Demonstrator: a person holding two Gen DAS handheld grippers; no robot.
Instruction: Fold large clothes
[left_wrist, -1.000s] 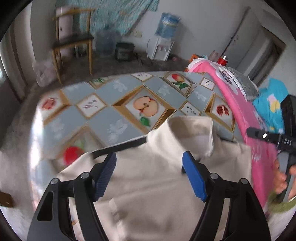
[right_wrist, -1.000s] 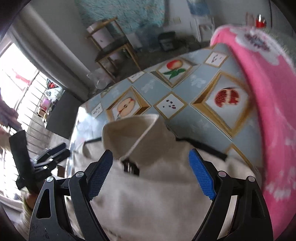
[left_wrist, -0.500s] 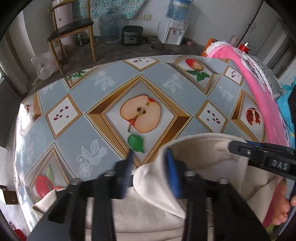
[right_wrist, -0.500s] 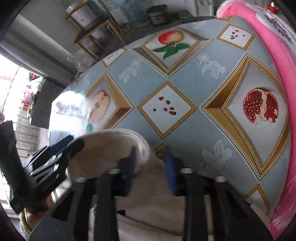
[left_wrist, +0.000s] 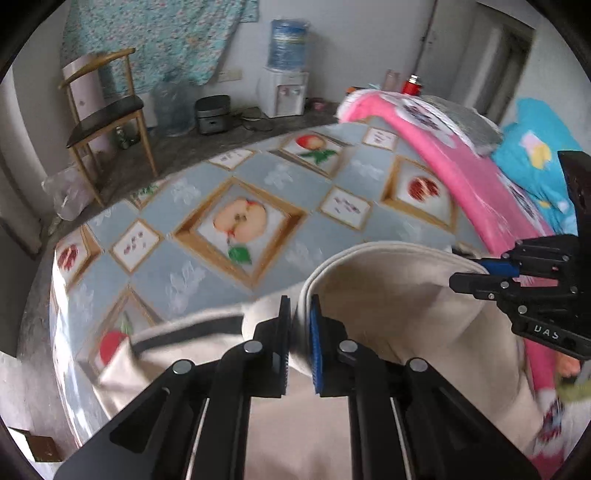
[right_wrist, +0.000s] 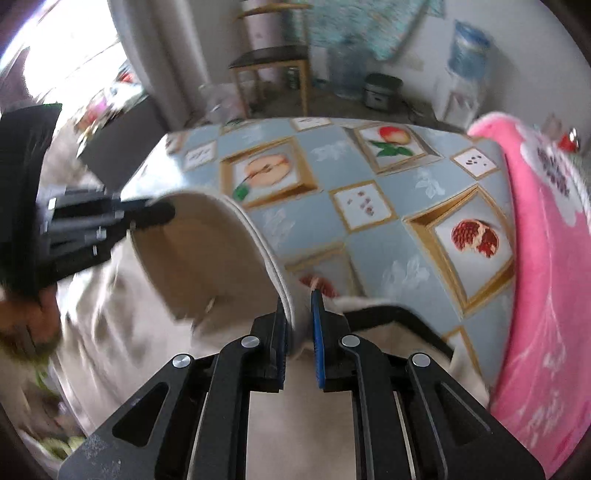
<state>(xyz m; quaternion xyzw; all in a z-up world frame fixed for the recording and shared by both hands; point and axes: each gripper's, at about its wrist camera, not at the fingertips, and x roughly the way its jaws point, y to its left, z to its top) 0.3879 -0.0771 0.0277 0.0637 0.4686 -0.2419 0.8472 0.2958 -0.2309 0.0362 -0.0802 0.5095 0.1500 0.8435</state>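
A cream hooded garment (left_wrist: 388, 295) with a black stripe lies at the near edge of the fruit-patterned table (left_wrist: 177, 258). Its hood opening is held up between the two grippers. In the left wrist view my left gripper (left_wrist: 298, 308) has its jaws closing, and the blue pads pinch the hood's left rim. The right gripper (left_wrist: 467, 275) grips the rim at the far right of that view. In the right wrist view my right gripper (right_wrist: 299, 304), jaws also closing, pinches the hood's (right_wrist: 192, 251) right rim. The left gripper (right_wrist: 159, 212) holds the opposite side.
A pink garment (left_wrist: 461, 192) is draped along the table's right side, with a blue one (left_wrist: 535, 166) behind it. Beyond the table stand a wooden chair (left_wrist: 107, 110), a water dispenser (left_wrist: 286, 85) and a dark pot on the floor. A person's hand (right_wrist: 22, 317) holds the left gripper.
Both grippers went from wide open over the garment's body to closed on the hood rim, one on each side. The hood opening now stands up, stretched between them.
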